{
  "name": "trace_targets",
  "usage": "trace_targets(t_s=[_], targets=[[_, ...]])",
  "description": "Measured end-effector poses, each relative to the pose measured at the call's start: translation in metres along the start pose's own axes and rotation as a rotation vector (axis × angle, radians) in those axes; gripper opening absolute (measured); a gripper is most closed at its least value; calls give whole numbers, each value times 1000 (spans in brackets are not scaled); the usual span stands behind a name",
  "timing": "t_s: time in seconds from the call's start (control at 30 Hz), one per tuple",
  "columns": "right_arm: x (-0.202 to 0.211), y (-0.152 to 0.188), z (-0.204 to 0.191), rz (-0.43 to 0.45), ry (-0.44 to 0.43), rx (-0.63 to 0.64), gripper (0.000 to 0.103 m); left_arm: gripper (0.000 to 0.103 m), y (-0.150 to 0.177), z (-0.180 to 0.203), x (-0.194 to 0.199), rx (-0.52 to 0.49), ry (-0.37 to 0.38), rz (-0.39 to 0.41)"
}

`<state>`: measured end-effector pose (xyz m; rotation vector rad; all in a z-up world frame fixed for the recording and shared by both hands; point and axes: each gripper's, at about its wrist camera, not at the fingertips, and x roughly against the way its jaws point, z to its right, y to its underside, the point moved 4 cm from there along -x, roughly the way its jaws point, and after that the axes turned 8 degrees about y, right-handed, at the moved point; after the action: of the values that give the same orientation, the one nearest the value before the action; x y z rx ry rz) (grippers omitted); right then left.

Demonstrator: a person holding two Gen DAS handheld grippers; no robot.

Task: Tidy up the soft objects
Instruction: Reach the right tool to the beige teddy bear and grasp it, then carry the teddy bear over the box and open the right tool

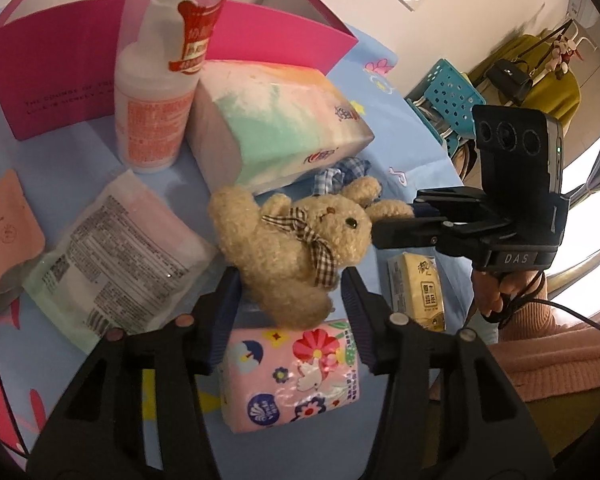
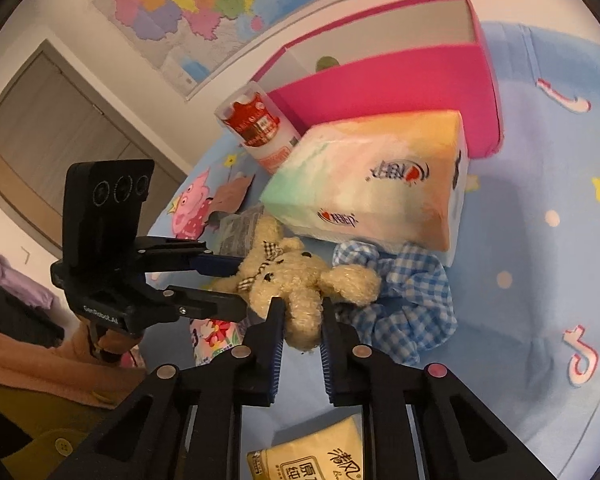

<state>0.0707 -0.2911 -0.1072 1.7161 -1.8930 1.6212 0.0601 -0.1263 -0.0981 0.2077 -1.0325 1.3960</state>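
Left tool (image 1: pixel 290 276) sits nearest the lens, its fingers spread apart either side of the plush bear (image 1: pixel 296 240), not visibly squeezing it. Right tool (image 2: pixel 300 320) pinches one of the bear's limbs between its fingers; in the left view it comes in from the right at the bear's ear.

By size:
- table (image 1: pixel 400 92), blue cartoon cloth
- pink box (image 1: pixel 60 64), open, at the back
- pastel tissue box (image 1: pixel 276 120), tilted, just behind the bear
- lotion bottle (image 1: pixel 156 92), upright, touching the tissue box
- wipes pack (image 1: pixel 116 248), flat, left of the bear
- floral tissue pack (image 1: pixel 292 376), under the bear's lower end
- blue checked cloth (image 2: pixel 404 292), beside the bear
- yellow tissue pack (image 1: pixel 416 288), right of the bear
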Motion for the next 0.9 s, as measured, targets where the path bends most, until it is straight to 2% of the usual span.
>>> trace_targets(t_s=[0.2,0.37,0.63,0.9], targets=[[25,-12,-7,63,11,41,15,50,-3,16,13,-29,18,38],[54,-30,-11,142,24,83,15,50,-25,37,34,-84,13,105],[83,-87,-8,280,84,140,15,50,-94,56,59,-181,-82,220],[64,-136,13,292,146,128,15,50,-151,31,38,-139,-168,189]])
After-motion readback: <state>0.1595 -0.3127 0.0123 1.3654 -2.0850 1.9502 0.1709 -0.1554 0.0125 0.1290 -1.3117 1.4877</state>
